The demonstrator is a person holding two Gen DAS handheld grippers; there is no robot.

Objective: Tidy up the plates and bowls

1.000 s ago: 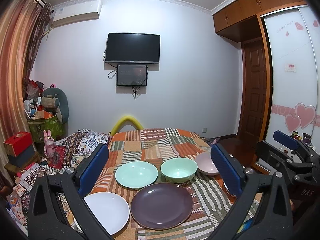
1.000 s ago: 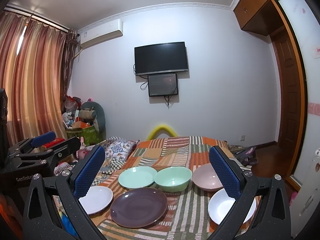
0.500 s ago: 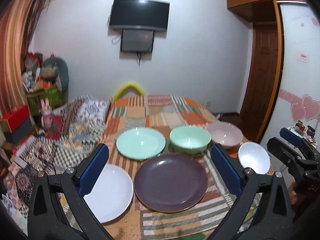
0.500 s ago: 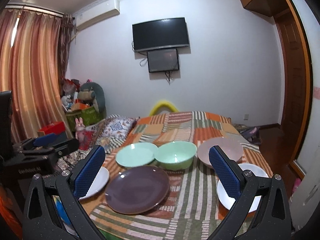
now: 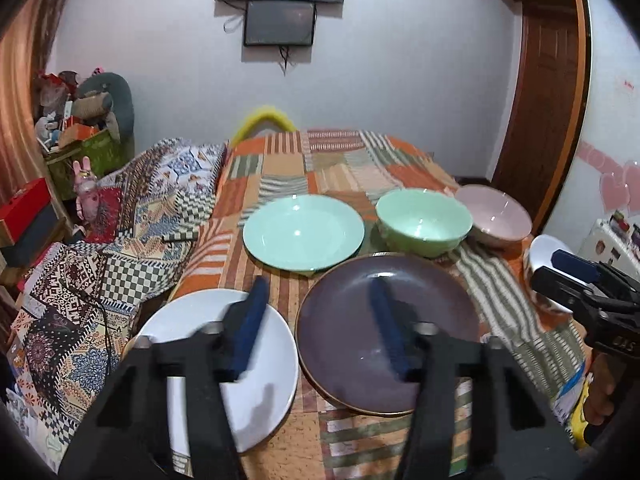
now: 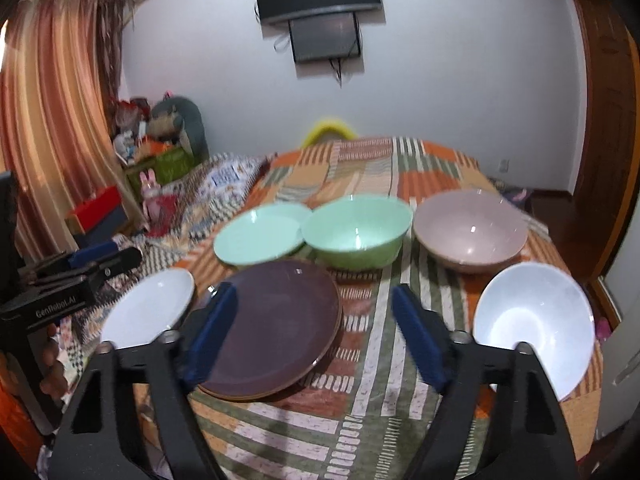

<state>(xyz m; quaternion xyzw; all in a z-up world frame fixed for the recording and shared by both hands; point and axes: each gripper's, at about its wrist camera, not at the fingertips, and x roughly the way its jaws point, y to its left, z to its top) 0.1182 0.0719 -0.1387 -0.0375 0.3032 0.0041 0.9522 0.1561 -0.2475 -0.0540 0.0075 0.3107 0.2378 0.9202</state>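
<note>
Apparently nothing is stacked yet: three plates (image 5: 303,236) and three bowls (image 6: 356,233) lie separate on the desk (image 6: 400,168); left hand-held gripper (image 5: 320,332) and right hand-held gripper (image 6: 316,336) both spread, empty.

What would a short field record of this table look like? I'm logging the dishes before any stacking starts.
surface: patchwork tablecloth
plates: white plate; purple plate; mint plate
bowls: green bowl; pink bowl; white bowl
stacking: none, each dish lies singly
left gripper: jaws open, empty, above the white and purple plates
right gripper: jaws open, empty
</note>
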